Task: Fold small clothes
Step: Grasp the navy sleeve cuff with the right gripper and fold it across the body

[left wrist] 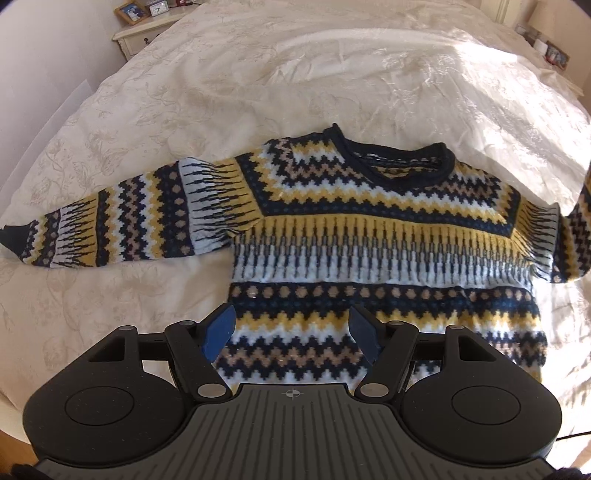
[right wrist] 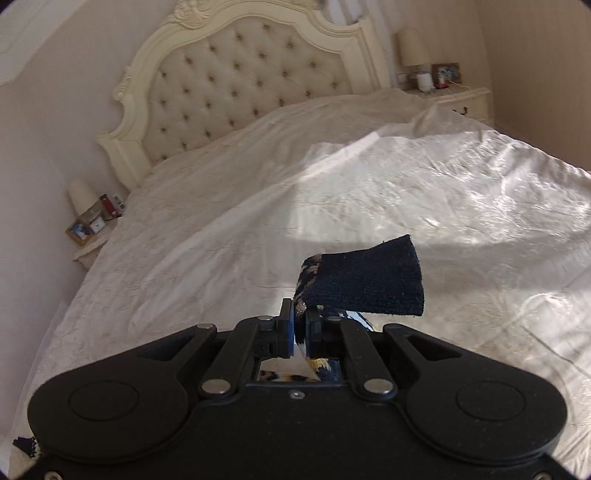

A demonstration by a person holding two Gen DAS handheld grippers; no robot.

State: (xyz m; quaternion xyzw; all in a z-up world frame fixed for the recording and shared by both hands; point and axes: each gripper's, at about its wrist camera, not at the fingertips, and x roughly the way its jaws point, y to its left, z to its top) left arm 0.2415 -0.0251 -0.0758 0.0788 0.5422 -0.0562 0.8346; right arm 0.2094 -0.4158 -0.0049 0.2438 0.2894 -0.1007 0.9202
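On the bed [left wrist: 332, 74]: a cream, faintly patterned cover spreads across both views, sunlit on the right side, with a tufted headboard [right wrist: 236, 85] at its far end.
Sweater [left wrist: 369, 229]: a small knit in navy, yellow, white and tan zigzag bands lies flat and face up on the cover, neckline away from the left wrist camera, hem nearest it.
Spread sleeve [left wrist: 122, 221]: stretched out flat to the left in the left wrist view, its navy cuff resting on the cover.
Other sleeve [left wrist: 576, 236]: rises off the cover at the right edge of that view.
Nightstands: one at the upper left [left wrist: 144, 33] carries a clock and a picture frame; another [right wrist: 461, 96] holds a lamp and small items.
Left gripper [left wrist: 291, 332]: hovers over the hem, blue pads spread wide, nothing between them.
Right gripper [right wrist: 301, 328]: clenched on the raised sleeve just behind its cuff.
Navy cuff [right wrist: 369, 280]: sticks out past the fingertips, above the cover.
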